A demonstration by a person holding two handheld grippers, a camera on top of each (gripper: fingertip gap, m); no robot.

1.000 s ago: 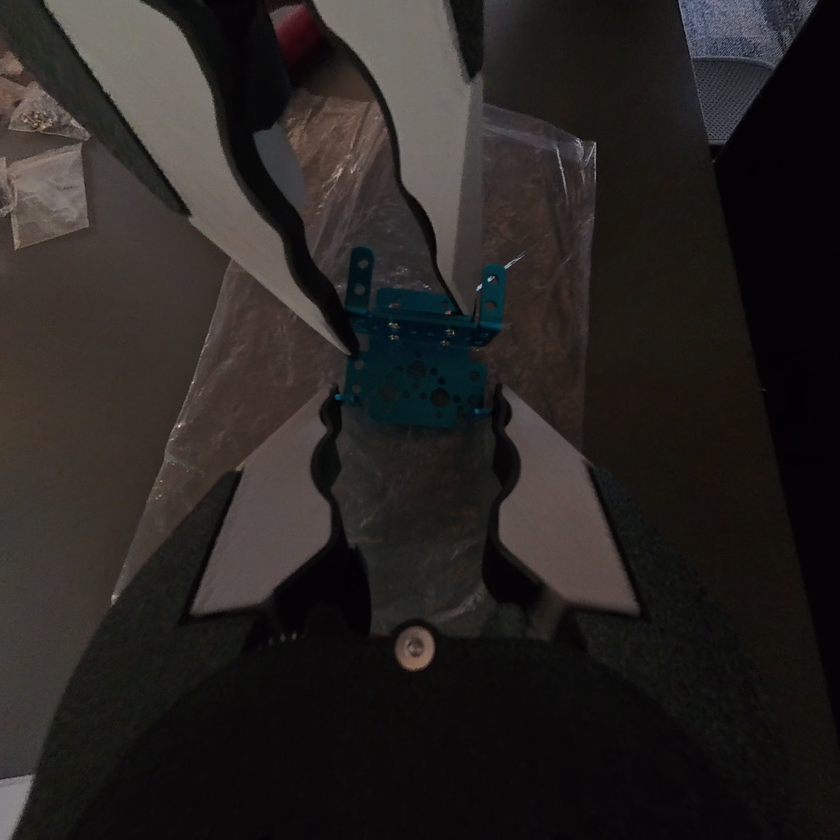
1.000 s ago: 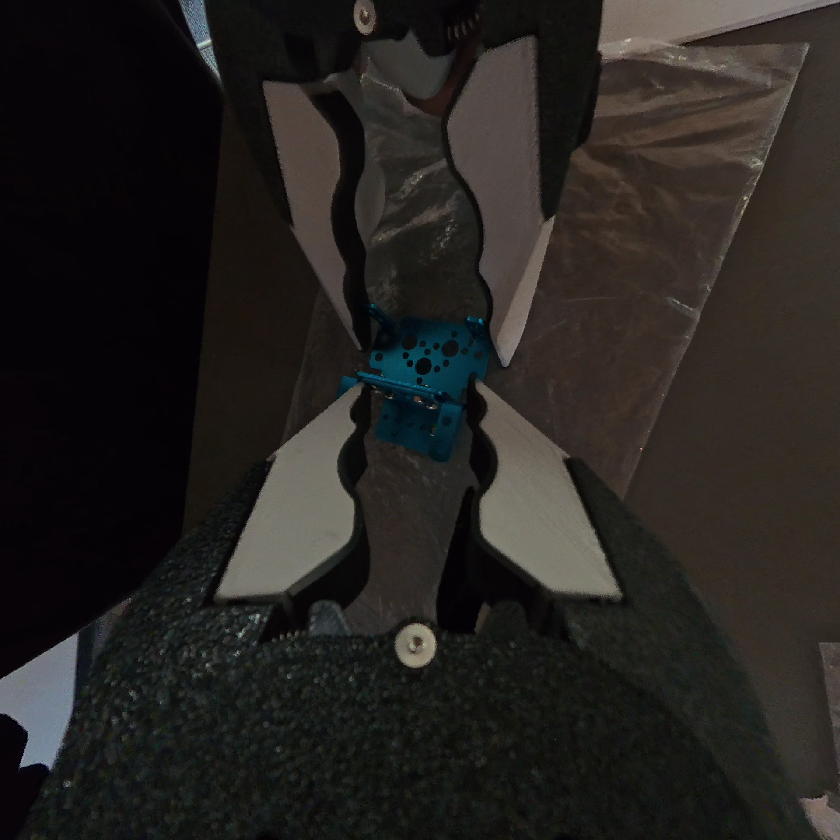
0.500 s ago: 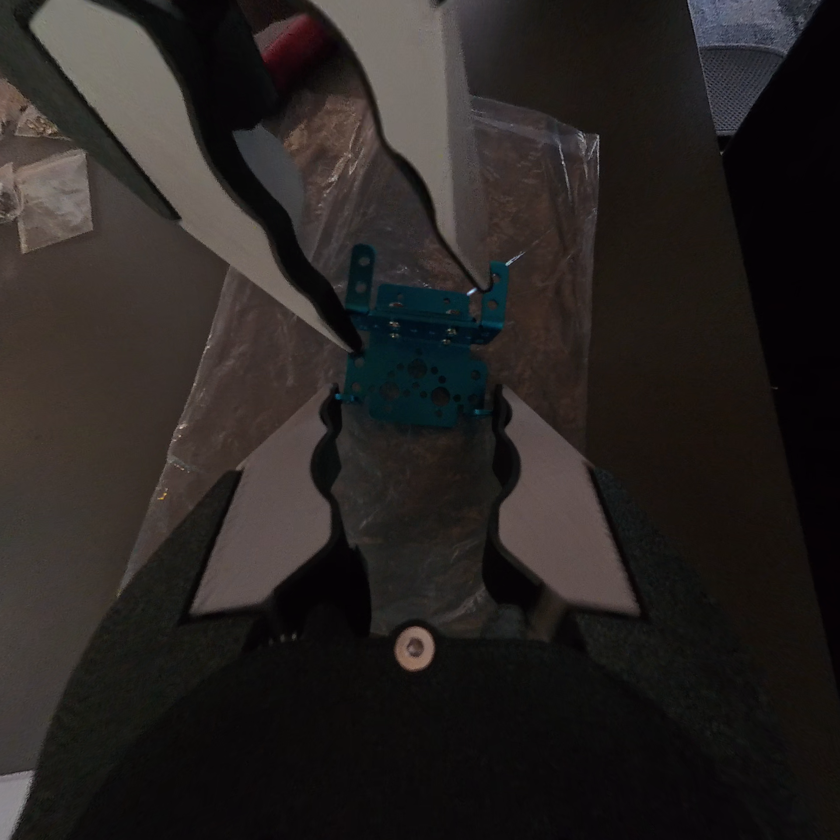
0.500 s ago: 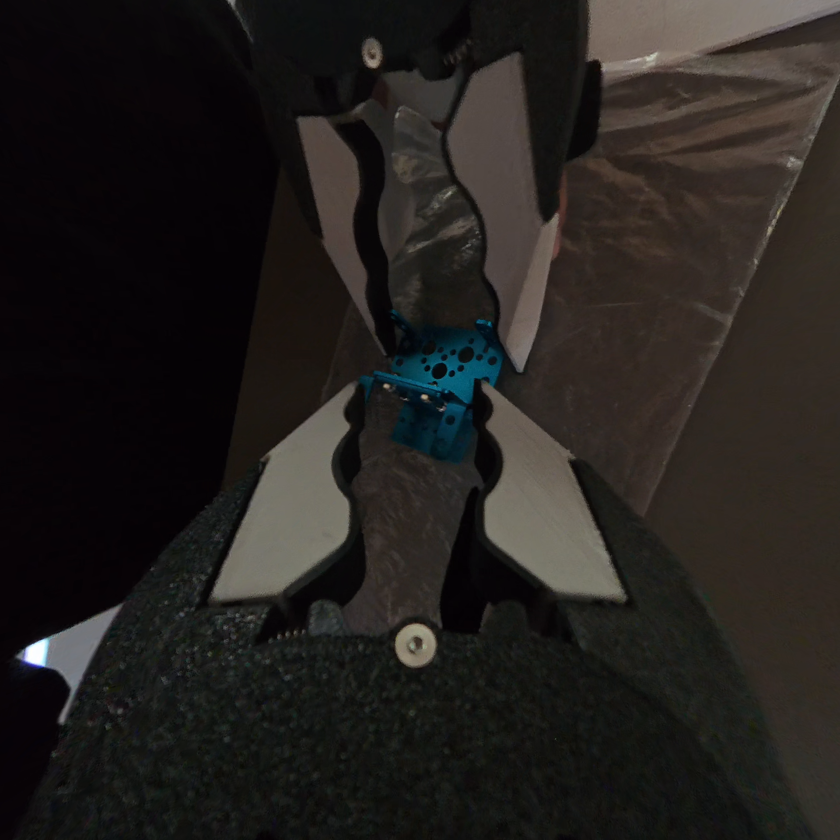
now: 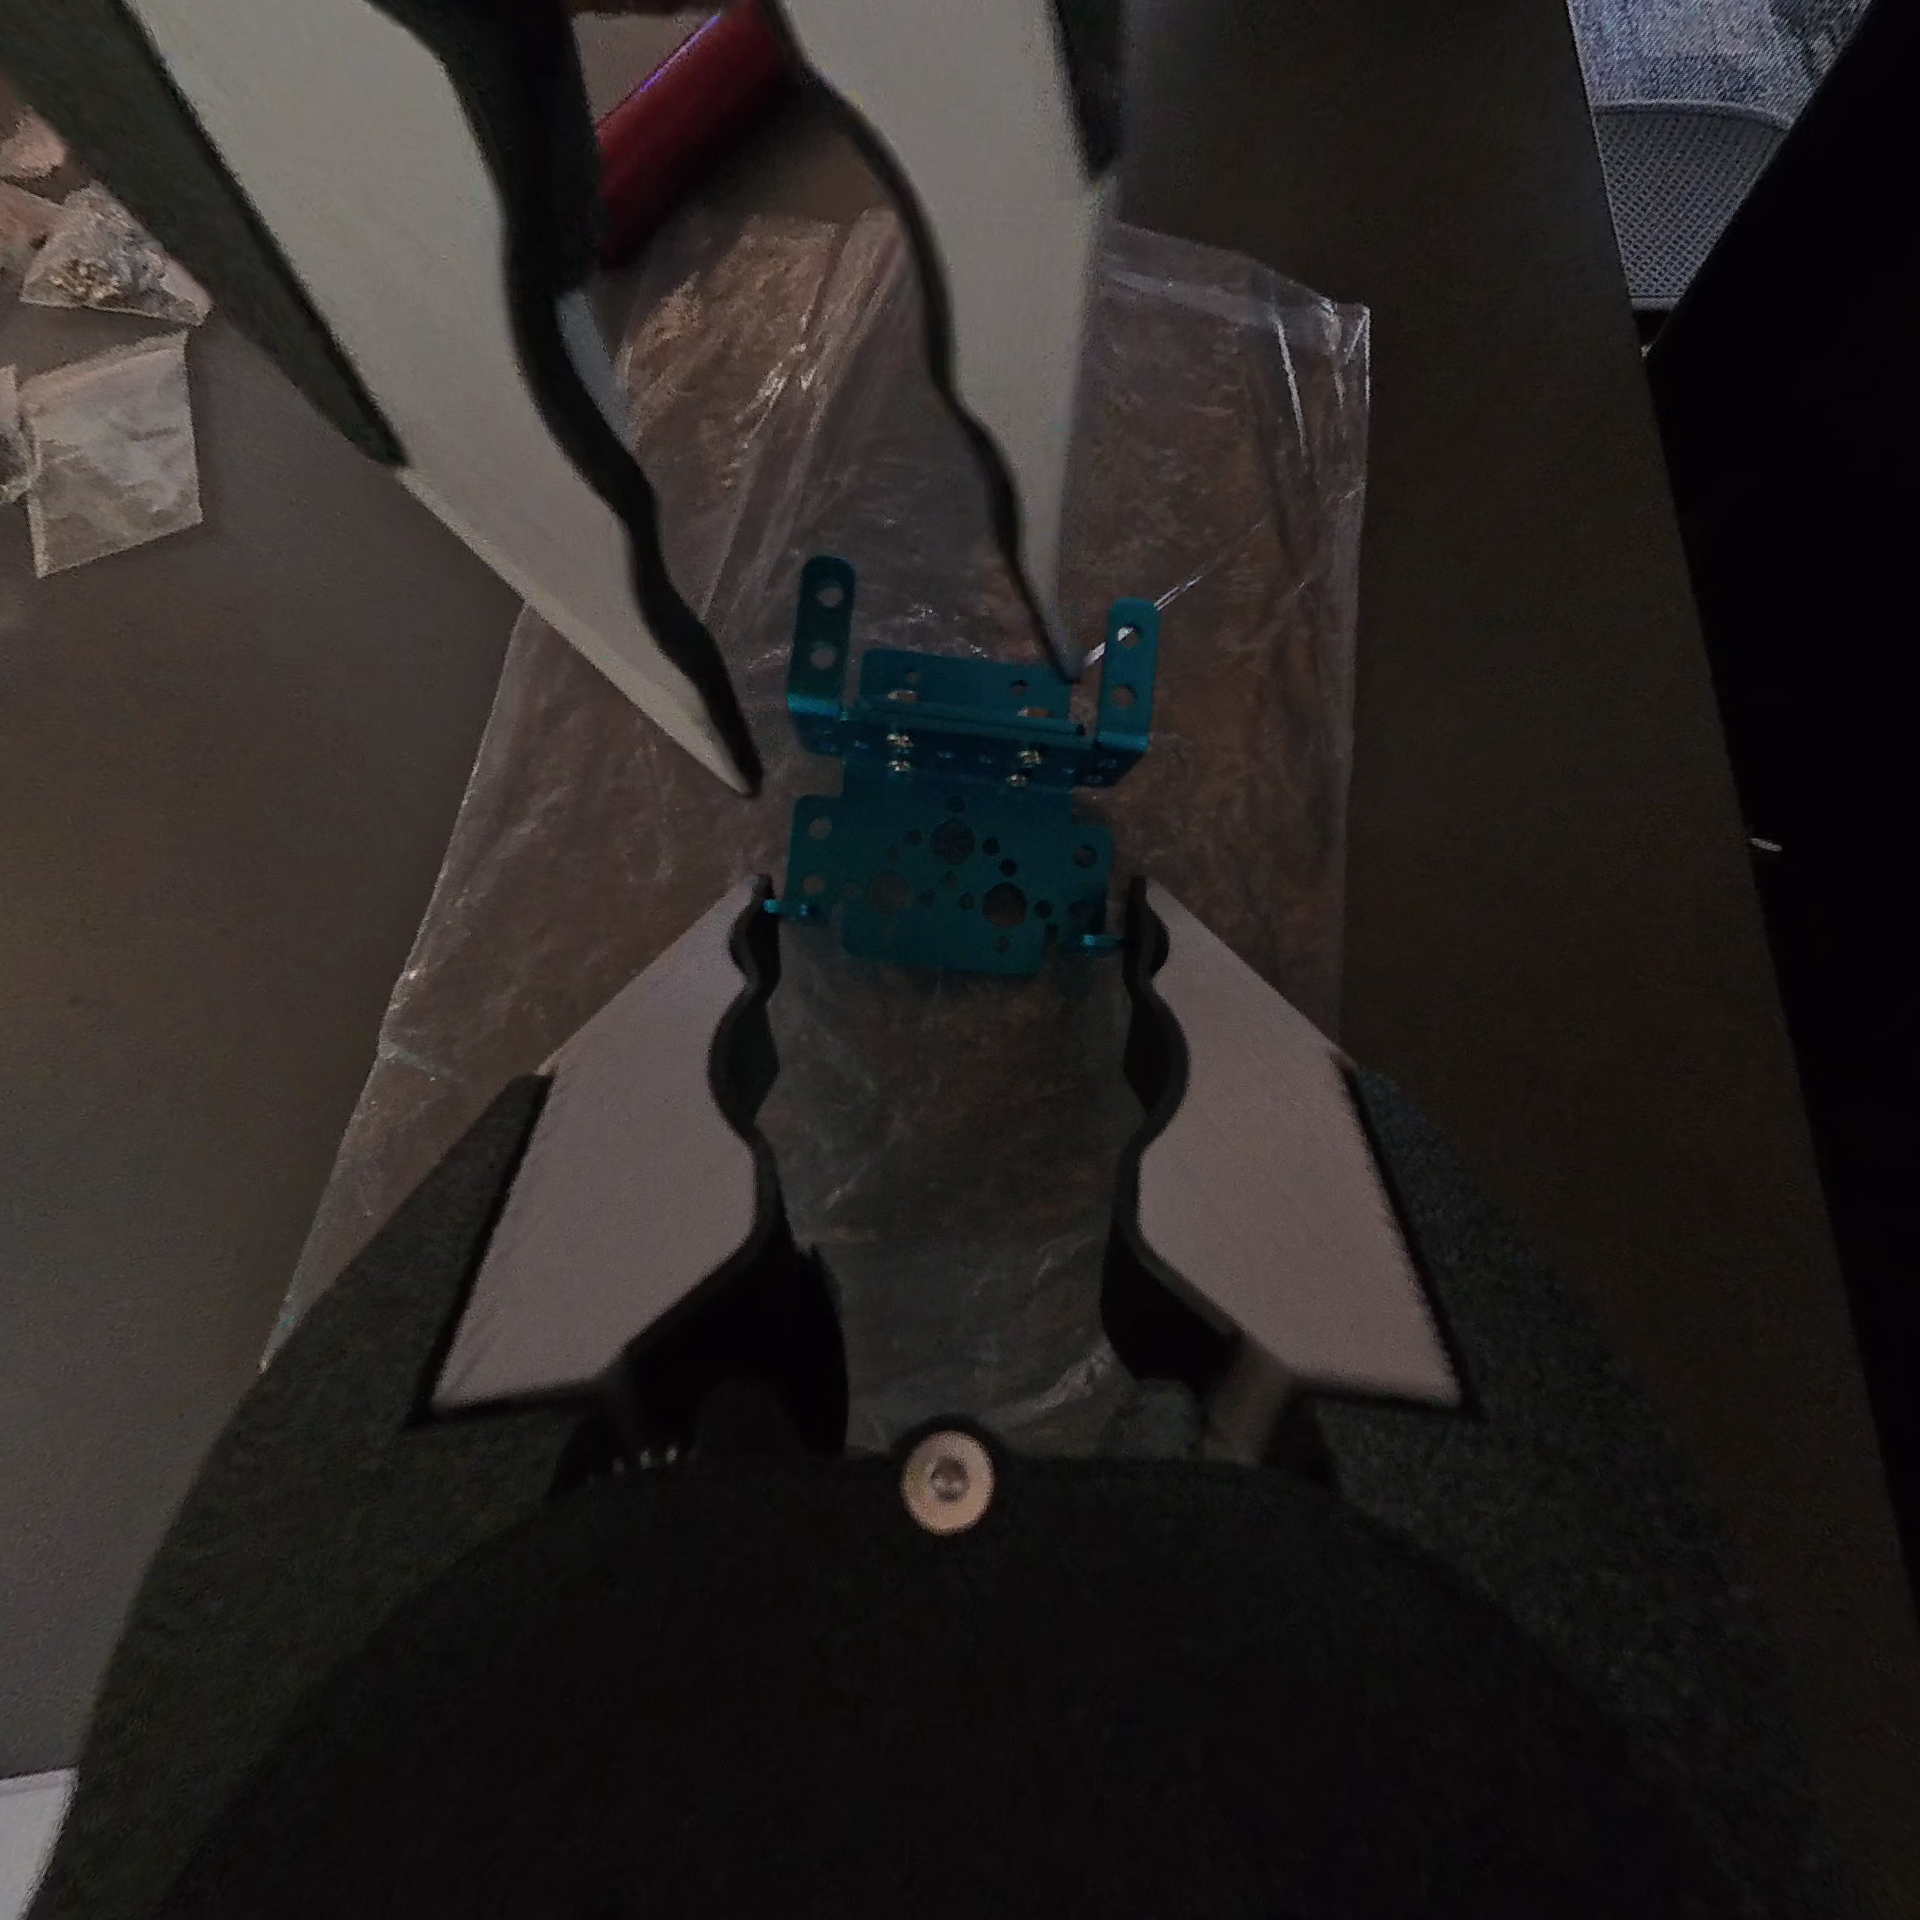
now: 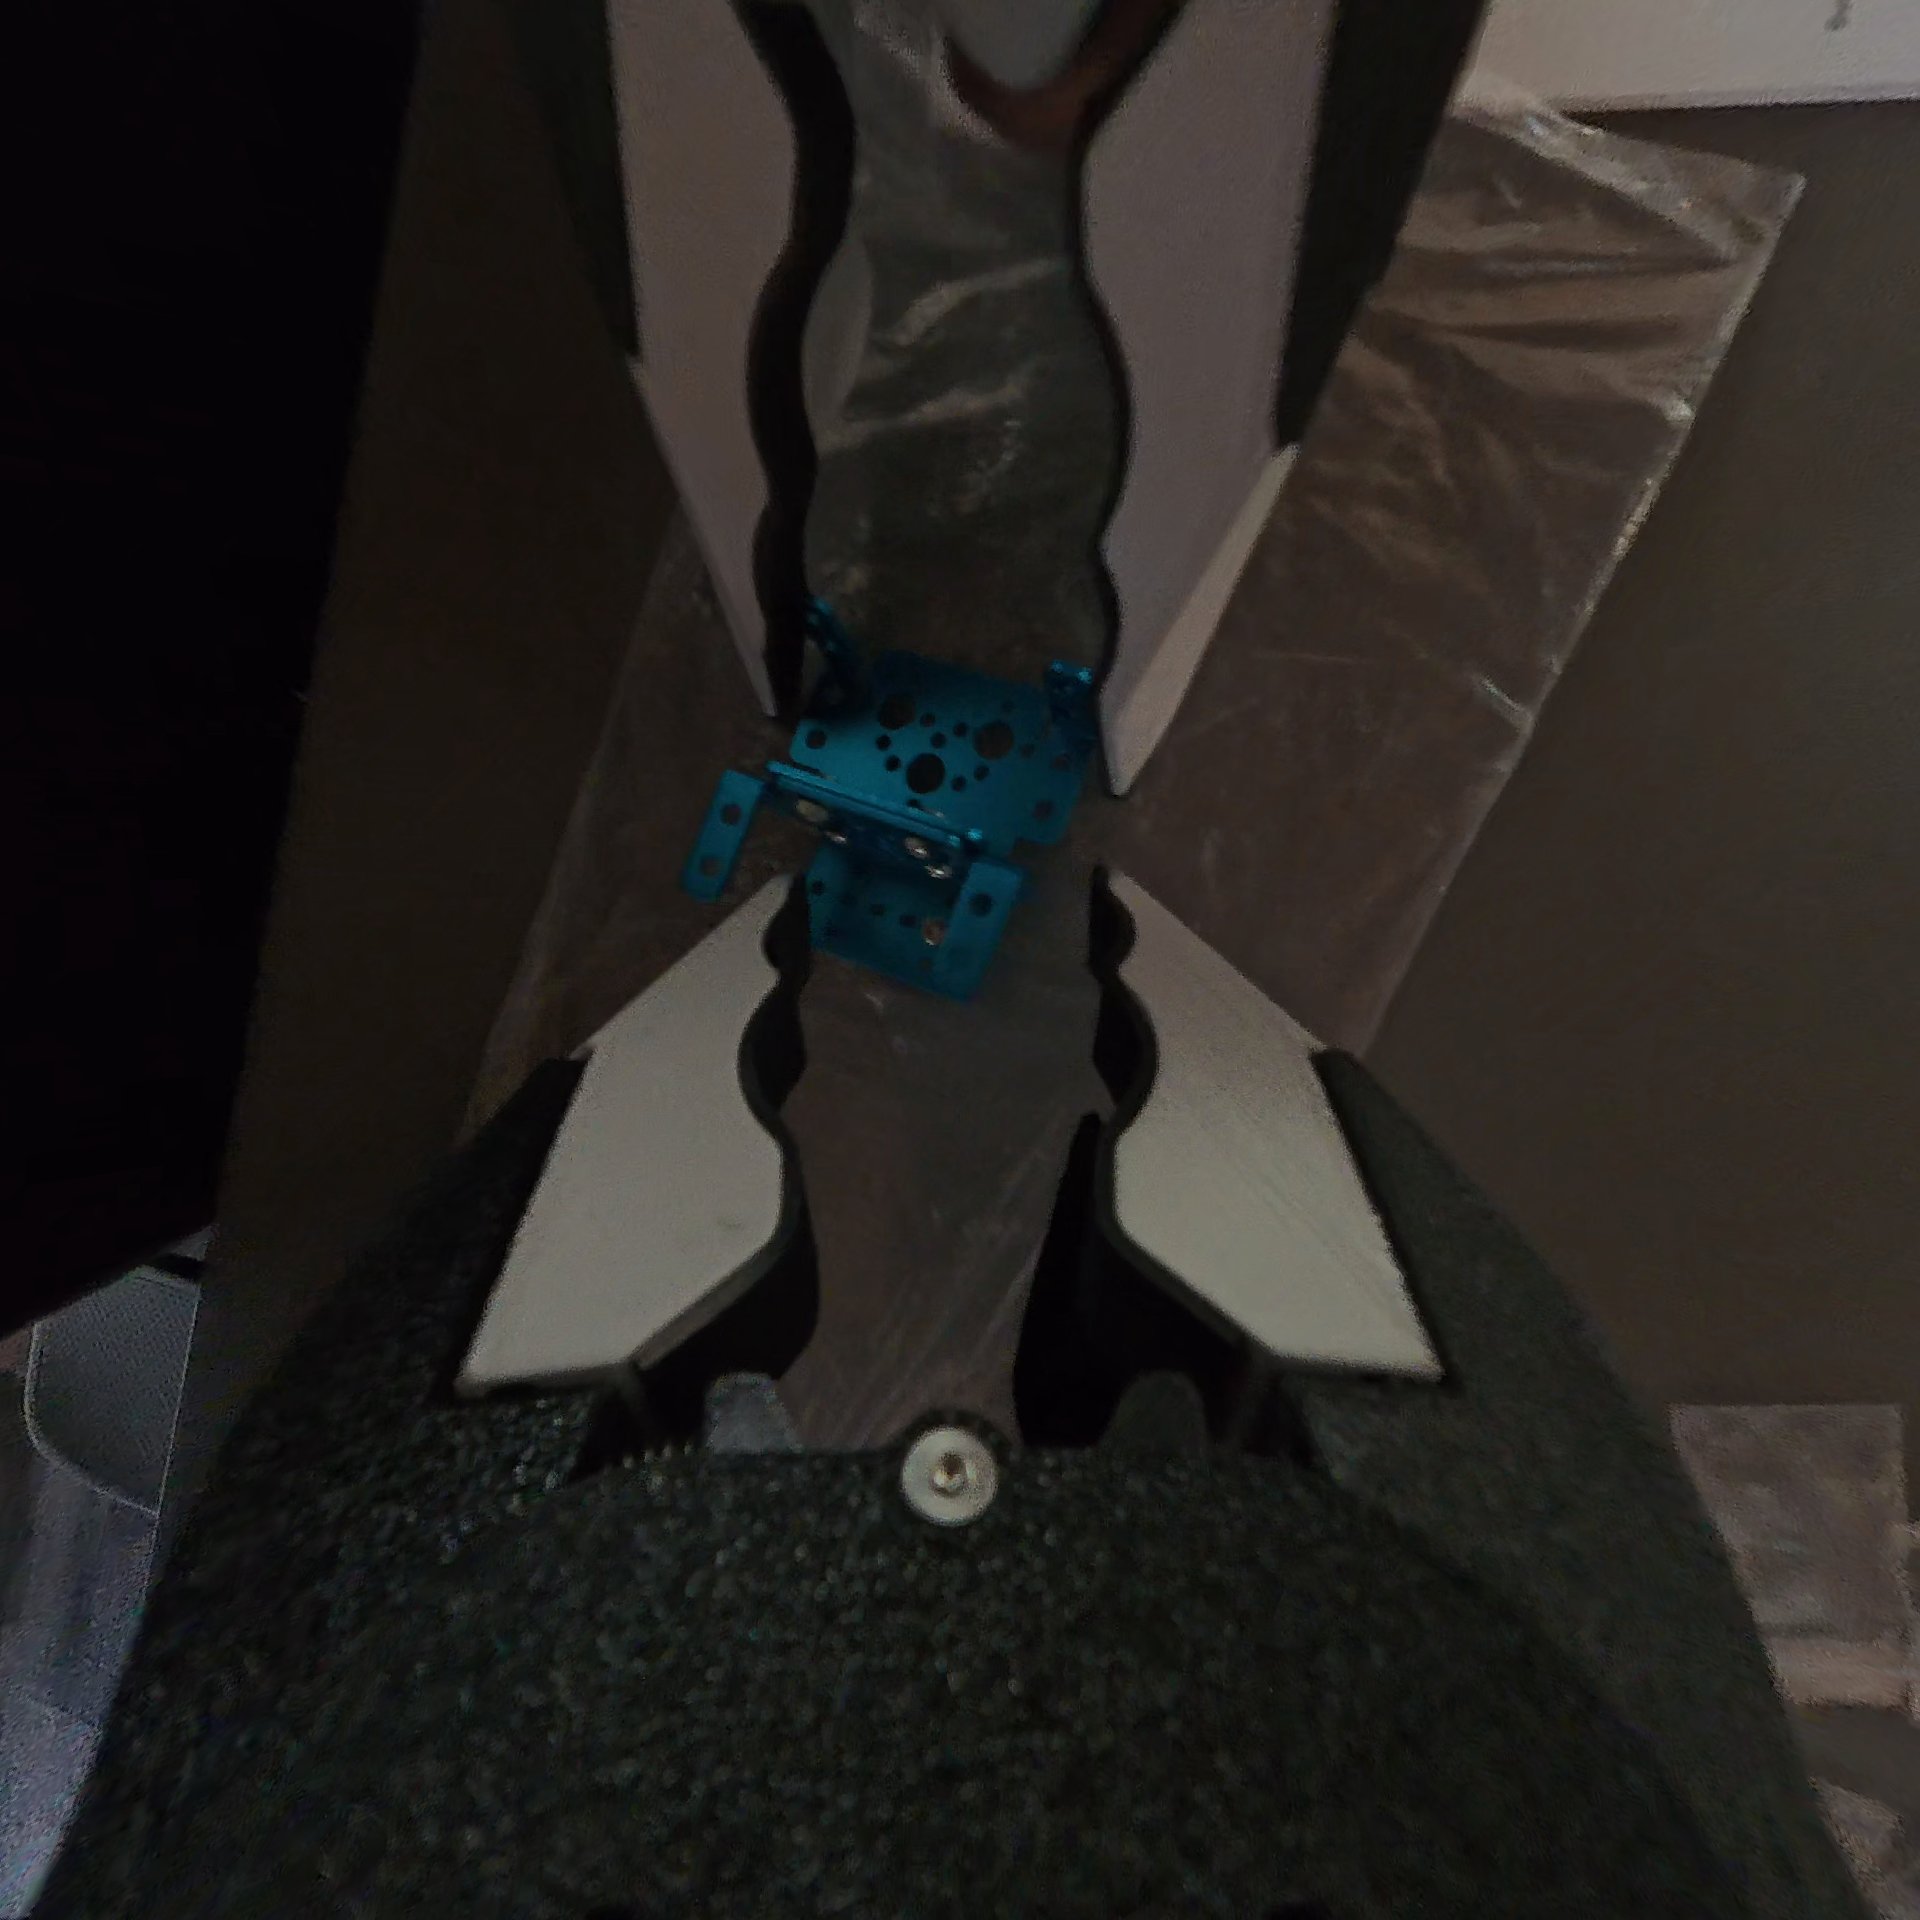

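Observation:
A blue metal bracket assembly (image 5: 951, 883), a perforated plate with a U-shaped bracket screwed across it, sits between my two grippers over a clear plastic bag (image 5: 914, 1122). My left gripper (image 5: 951, 899) is shut on the plate's side edges. My right gripper (image 5: 902, 722) comes in from the opposite side. It is open, with its fingertips (image 5: 732, 764) beside the U-bracket's upright tabs; the left tip stands a little apart from the tab. In the right wrist view the assembly (image 6: 914, 769) lies just past my right gripper (image 6: 948, 894), and the left gripper (image 6: 945, 743) holds its far end.
The plastic bag lies on a dark table (image 5: 1475, 727) whose right edge runs near a mesh chair (image 5: 1704, 187). Small clear bags of hardware (image 5: 104, 457) lie at the far left. A red cylinder (image 5: 665, 166) lies behind the right gripper. Both grippers' tips are close together, under 4 cm apart.
My right gripper has opened a little and drawn back from the U-bracket, whose tabs now show free of its fingers. My left gripper keeps its hold on the plate.

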